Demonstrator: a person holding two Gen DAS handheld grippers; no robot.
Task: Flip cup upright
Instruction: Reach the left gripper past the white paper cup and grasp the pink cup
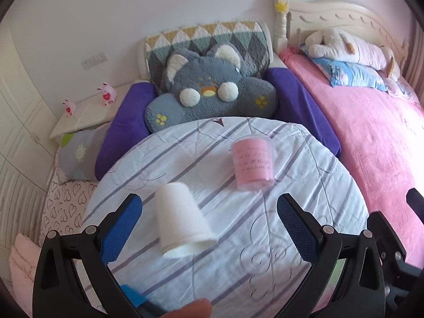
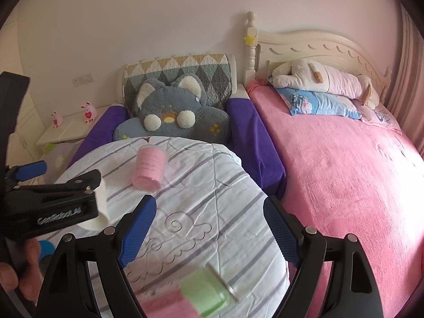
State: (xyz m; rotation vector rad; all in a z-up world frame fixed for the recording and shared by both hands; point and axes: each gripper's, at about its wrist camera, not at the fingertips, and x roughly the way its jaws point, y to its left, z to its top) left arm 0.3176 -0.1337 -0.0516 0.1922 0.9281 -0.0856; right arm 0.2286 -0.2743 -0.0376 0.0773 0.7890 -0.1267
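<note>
Nearest you in the left wrist view, your left hand-held gripper [image 1: 209,222] stands wide open, its blue pads on either side of the white cup [image 1: 182,225], which sits low and centre in the frame on the striped quilt [image 1: 265,238]. The cup lies mouth toward the camera and closed base pointing away, tipped rather than upright. Neither pad looks to be touching it yet. It looks like a light paper or foam cup, soft in the wall, so judge your squeeze gently: take it across the middle of the body, not at the rim, or it may buckle or skid on the loose fabric.

In the right wrist view, your right hand-held gripper [image 2: 209,228] is also spread wide and holds nothing. A green cup [image 2: 206,291] lies blurred at the bottom centre, below the pads.

Farther up the quilt, a pink cup [image 1: 251,164] stands with its mouth down, well apart from the white one. Beyond it, a grey plush cushion [image 1: 212,95] rests against the headboard.
</note>
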